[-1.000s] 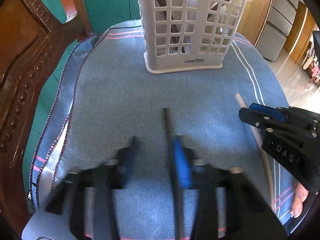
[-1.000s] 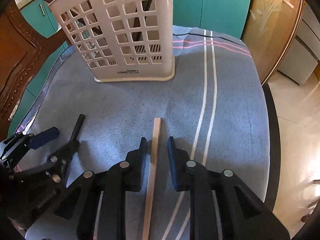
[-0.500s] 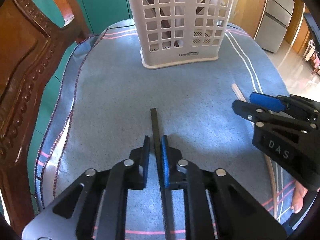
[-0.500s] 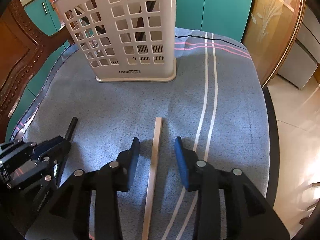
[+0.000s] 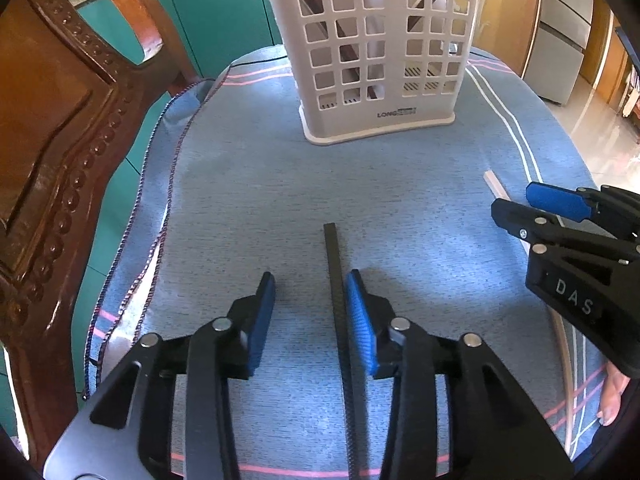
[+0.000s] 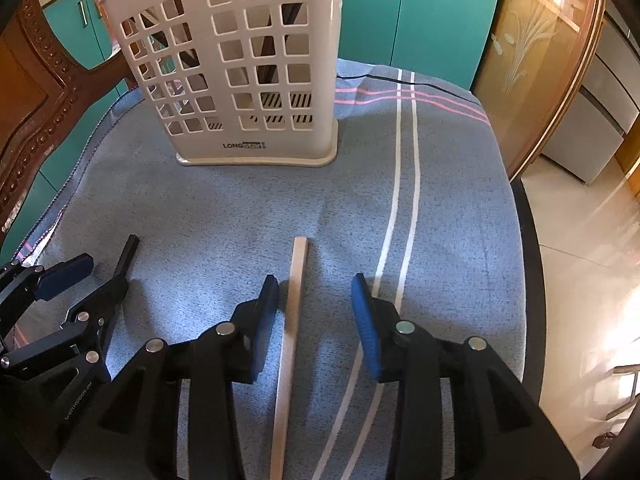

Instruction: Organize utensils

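Now both grippers hang spread over a chopstick each, ahead of the white basket.

Between the parted fingers of the left gripper (image 5: 310, 312), the black chopstick (image 5: 336, 280) lies flat on the blue cloth (image 5: 240, 200), close against the right-hand pad (image 5: 360, 320) and well clear of the left one; its tip reaches past the fingertips. The right gripper (image 6: 314, 312) is likewise released, its fingers straddling the pale wooden chopstick (image 6: 296, 288), which lies nearer the left pad (image 6: 266, 312), gripped by neither. Beyond both pairs of fingers, the perforated utensil basket (image 5: 376, 52) stands upright on the cloth, with dark sticks dimly visible inside.
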### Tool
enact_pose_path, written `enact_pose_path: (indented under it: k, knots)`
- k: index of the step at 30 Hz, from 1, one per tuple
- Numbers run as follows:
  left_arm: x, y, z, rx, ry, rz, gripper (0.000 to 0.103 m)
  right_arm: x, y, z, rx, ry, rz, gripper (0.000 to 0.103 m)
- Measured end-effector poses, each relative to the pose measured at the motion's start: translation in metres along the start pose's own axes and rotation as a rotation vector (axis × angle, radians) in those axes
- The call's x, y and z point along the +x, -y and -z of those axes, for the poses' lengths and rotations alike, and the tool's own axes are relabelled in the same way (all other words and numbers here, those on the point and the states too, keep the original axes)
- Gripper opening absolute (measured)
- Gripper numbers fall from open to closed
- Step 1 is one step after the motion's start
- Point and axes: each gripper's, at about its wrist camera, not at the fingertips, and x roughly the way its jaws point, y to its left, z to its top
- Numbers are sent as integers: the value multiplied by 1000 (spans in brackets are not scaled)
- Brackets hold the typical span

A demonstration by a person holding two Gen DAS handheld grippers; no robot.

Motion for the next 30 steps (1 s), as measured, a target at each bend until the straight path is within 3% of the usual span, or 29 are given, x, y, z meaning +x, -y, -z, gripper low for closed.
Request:
enact_pose_path:
  k: [3, 8, 16, 23, 24, 26, 30]
  knots:
    - [0, -1, 1, -6, 7, -6, 43, -1, -1, 0, -6, 5, 2, 42]
    - [2, -11, 5, -32, 36, -17, 62, -3, -2, 2, -14, 23, -9, 48]
    - [7, -25, 7, -26, 83, 78, 62, -10, -9, 17, -39, 36, 0, 56]
    - [7, -42, 8, -66, 10, 176, 61, -14, -15, 17, 38, -37, 65, 57]
    - [5, -43, 9, -67, 9, 190, 61, -15, -17, 17, 46, -47, 78, 56]
    - [1, -42, 11, -55, 14, 204, 54, -18, -23, 16, 68, -70, 76, 43]
    - [-5, -37, 18, -44, 19, 207, 50, -21, -46, 19, 48, -95, 93, 10]
